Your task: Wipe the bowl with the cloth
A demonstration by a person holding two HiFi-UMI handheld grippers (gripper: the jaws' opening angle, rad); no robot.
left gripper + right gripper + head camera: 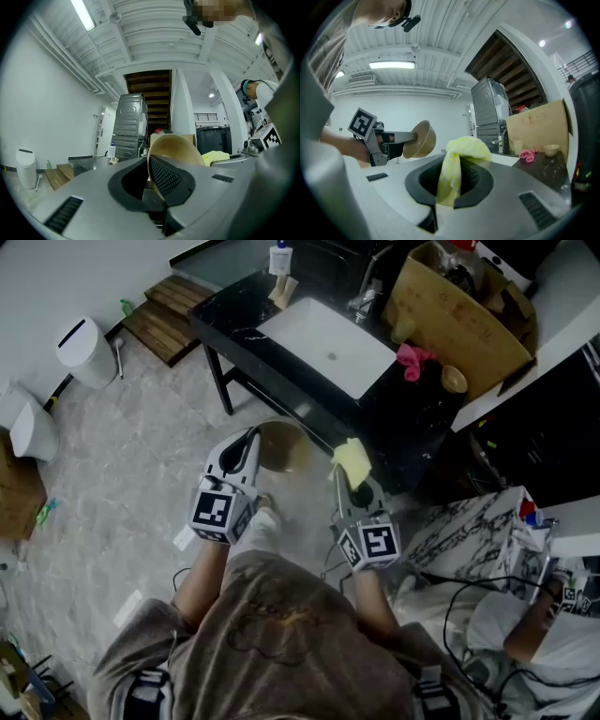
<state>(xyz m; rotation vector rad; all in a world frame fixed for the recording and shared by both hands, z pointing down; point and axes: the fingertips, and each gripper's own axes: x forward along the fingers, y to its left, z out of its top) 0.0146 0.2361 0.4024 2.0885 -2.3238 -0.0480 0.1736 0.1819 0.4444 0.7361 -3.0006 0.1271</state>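
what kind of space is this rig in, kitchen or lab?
Likely a utility or test space rather than a home kitchen: a black counter with a white sink, an open cardboard box at its end, and a tall grey appliance behind.

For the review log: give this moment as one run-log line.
left gripper: shut on bowl | right gripper: shut on cloth | cloth not touching bowl | wiping not yet begun
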